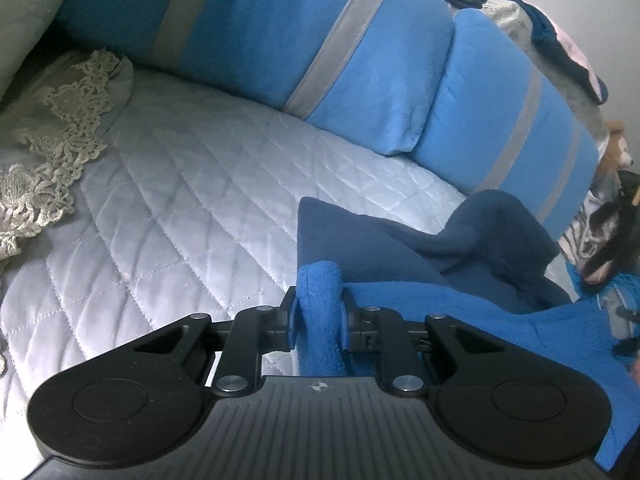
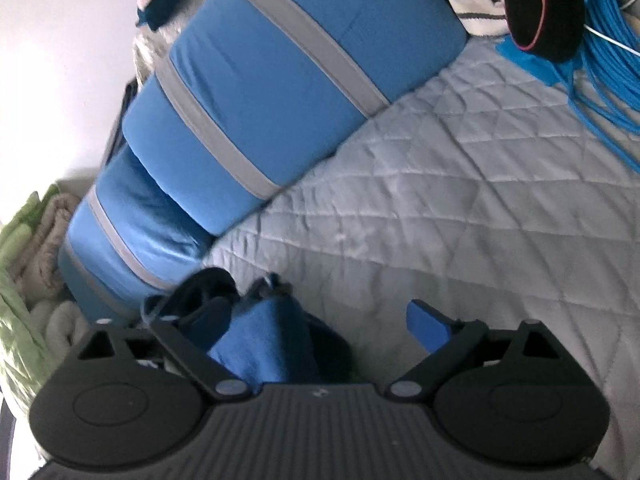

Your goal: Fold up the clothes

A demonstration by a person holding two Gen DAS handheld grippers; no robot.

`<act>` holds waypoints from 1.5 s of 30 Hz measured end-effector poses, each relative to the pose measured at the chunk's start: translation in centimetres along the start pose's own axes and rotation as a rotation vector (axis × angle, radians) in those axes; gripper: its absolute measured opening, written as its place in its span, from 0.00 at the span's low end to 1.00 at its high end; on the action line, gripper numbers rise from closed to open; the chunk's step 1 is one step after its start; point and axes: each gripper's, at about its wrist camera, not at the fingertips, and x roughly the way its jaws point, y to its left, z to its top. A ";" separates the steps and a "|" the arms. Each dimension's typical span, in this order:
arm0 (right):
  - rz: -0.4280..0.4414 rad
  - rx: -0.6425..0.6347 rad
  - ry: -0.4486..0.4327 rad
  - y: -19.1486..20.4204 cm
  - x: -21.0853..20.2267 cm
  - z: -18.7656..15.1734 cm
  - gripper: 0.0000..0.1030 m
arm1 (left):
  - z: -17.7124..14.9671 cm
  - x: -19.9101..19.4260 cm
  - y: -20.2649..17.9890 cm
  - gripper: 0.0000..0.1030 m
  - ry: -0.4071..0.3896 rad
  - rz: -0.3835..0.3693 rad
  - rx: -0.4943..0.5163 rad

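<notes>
left tongs (image 1: 318,320) pinch blue fleece garment (image 1: 500,320); right tongs (image 2: 320,320) spread; no writing.

- My view takes in a bed with a pale quilted cover (image 1: 208,184).
- 2 blue cushions with grey stripes (image 1: 280,36) lie along a plain white wall (image 2: 60,60).
- A lace cloth (image 1: 60,120) lies at one end.
- The light is dim and cool.

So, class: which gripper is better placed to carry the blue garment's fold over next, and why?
Left. The left gripper is shut on the blue garment, its edge pinched between the fingers. The right gripper is open, with the cloth only lying between its fingers.
</notes>
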 end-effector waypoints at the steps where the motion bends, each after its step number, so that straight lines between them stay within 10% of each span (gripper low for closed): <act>1: 0.011 -0.004 0.013 0.0 0.2 -0.1 0.86 | 0.0 0.0 0.0 0.19 0.001 0.000 0.001; 4: 0.045 -0.034 0.043 0.6 0.9 -0.5 0.80 | 0.1 0.0 0.1 0.19 0.000 -0.004 -0.003; 8: 0.064 -0.041 0.016 1.6 1.1 -0.7 0.17 | 0.0 -0.6 -0.2 0.19 -0.020 -0.003 -0.009; 9: 0.071 -0.039 -0.004 1.8 0.7 -0.7 0.16 | 0.0 -1.0 -0.4 0.19 -0.037 -0.006 -0.003; 18: 0.120 -0.134 -0.255 4.5 -3.0 0.5 0.01 | 1.0 -7.2 -2.5 0.18 -0.332 -0.092 0.028; 25: -0.040 -0.128 -0.236 4.3 -0.4 2.5 0.02 | 2.1 -4.4 -3.6 0.18 -0.276 0.025 0.041; 28: -0.023 -0.129 -0.141 3.9 1.4 2.5 0.12 | 2.5 -3.2 -3.9 0.18 -0.245 0.068 0.044; 30: -0.009 -0.132 -0.098 3.8 2.2 2.6 0.53 | 2.4 -2.7 -3.4 0.18 -0.226 0.071 0.028; 32: -0.002 -0.132 -0.064 3.7 2.9 2.6 0.68 | 2.4 -2.3 -3.1 0.18 -0.210 0.074 0.018; 38: 0.008 -0.101 0.046 2.7 6.5 2.9 0.70 | 2.3 -2.0 -3.0 0.18 -0.188 0.085 0.024; 41: 0.052 -0.091 0.076 2.4 7.7 2.6 0.64 | 2.3 -1.8 -2.9 0.18 -0.178 0.085 0.020; 44: 0.076 -0.116 0.053 2.9 7.6 2.4 0.15 | 2.3 -1.8 -3.0 0.18 -0.176 0.082 0.015; 45: 0.077 -0.130 0.035 3.1 7.5 2.3 0.14 | 2.3 -1.9 -3.0 0.18 -0.178 0.079 0.013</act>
